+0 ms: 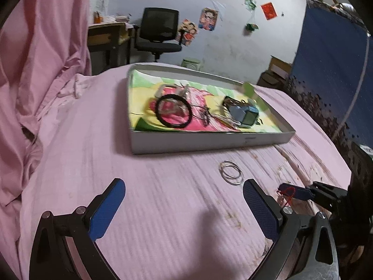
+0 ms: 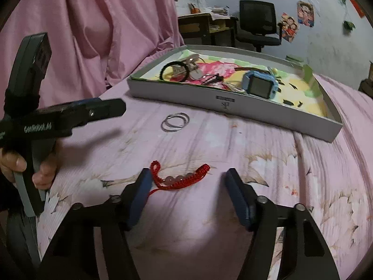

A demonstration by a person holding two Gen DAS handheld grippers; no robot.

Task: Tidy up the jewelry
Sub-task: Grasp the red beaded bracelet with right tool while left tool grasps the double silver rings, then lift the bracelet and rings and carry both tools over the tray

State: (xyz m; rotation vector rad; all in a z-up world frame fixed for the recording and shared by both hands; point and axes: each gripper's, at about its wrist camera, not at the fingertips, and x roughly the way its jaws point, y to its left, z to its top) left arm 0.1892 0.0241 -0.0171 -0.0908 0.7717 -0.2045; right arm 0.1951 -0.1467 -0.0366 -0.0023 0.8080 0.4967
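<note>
A grey shallow box (image 1: 209, 140) (image 2: 233, 107) lies on the pink bed and holds a black ring bracelet (image 1: 173, 110) (image 2: 174, 70), a blue smartwatch (image 1: 246, 115) (image 2: 260, 86) and several small pieces. Silver bangles (image 1: 231, 172) (image 2: 175, 121) lie on the bedspread in front of the box. A red braided bracelet with pink beads (image 2: 179, 176) lies between the fingers of my right gripper (image 2: 186, 179), which is open around it. My left gripper (image 1: 184, 191) is open and empty, just short of the bangles.
Pink bedspread (image 1: 139, 186) covers the bed; a pink curtain (image 1: 35, 46) hangs at the left. A desk and black office chair (image 1: 158, 32) stand at the back wall. A blue panel (image 1: 331, 53) stands at the right.
</note>
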